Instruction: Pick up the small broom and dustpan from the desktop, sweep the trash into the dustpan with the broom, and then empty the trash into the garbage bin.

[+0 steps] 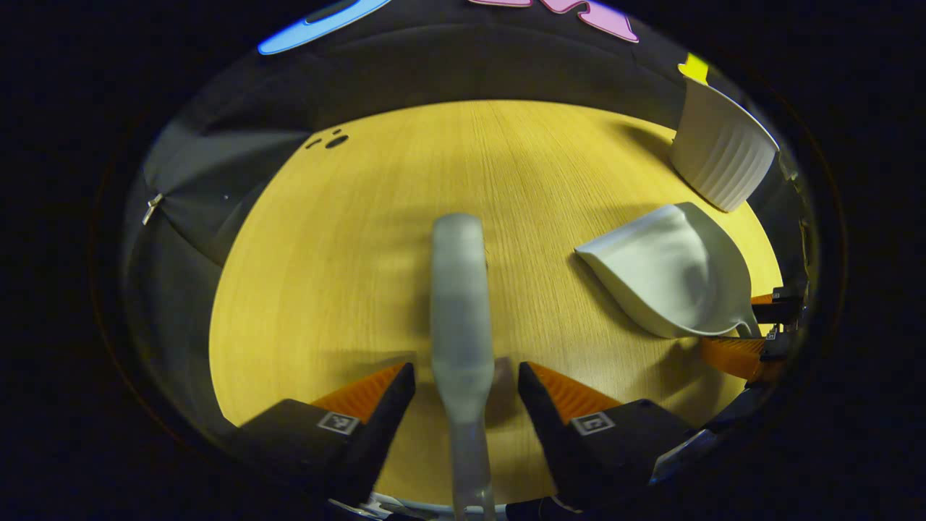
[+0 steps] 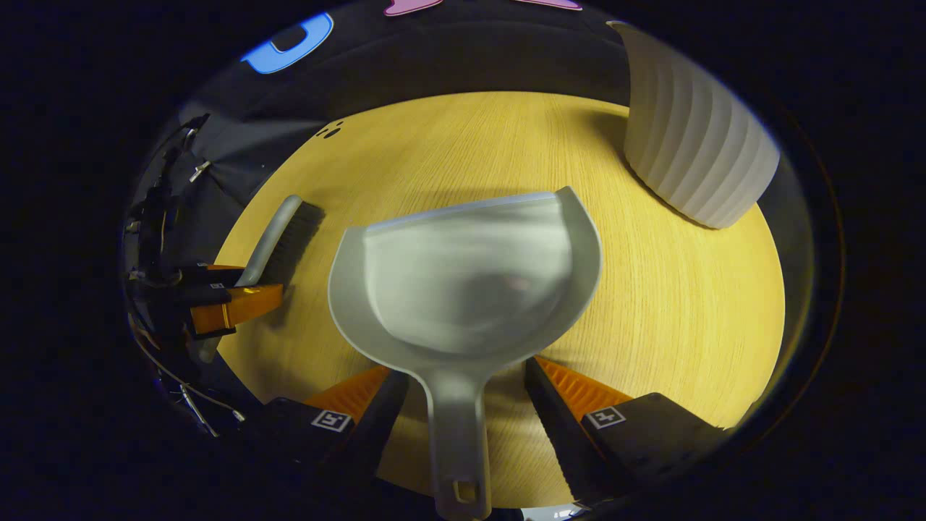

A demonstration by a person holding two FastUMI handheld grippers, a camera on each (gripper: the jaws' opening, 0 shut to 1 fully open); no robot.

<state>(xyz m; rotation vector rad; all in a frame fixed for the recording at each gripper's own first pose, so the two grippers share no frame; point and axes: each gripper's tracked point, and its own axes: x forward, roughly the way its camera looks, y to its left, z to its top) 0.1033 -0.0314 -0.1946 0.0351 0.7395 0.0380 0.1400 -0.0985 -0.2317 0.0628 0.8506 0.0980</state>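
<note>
Spreading across both views, your surface [image 2: 651, 304] carries the ribbed bin [image 2: 694, 145] at its far right. Your dustpan [image 2: 470, 282] runs handle-near, mouth-far, between the right gripper [image 2: 466, 394] fingers, which stand wide on either side of the handle. Your broom [image 1: 459, 311] likewise lies lengthwise between the left gripper [image 1: 466, 387] fingers, also spread, not yet clamped.

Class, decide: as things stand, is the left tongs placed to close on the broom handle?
Probably yes. The broom handle lies straight between the open fingers of the left tongs, with bare table either side. The dustpan sits off to one side, clear.
</note>
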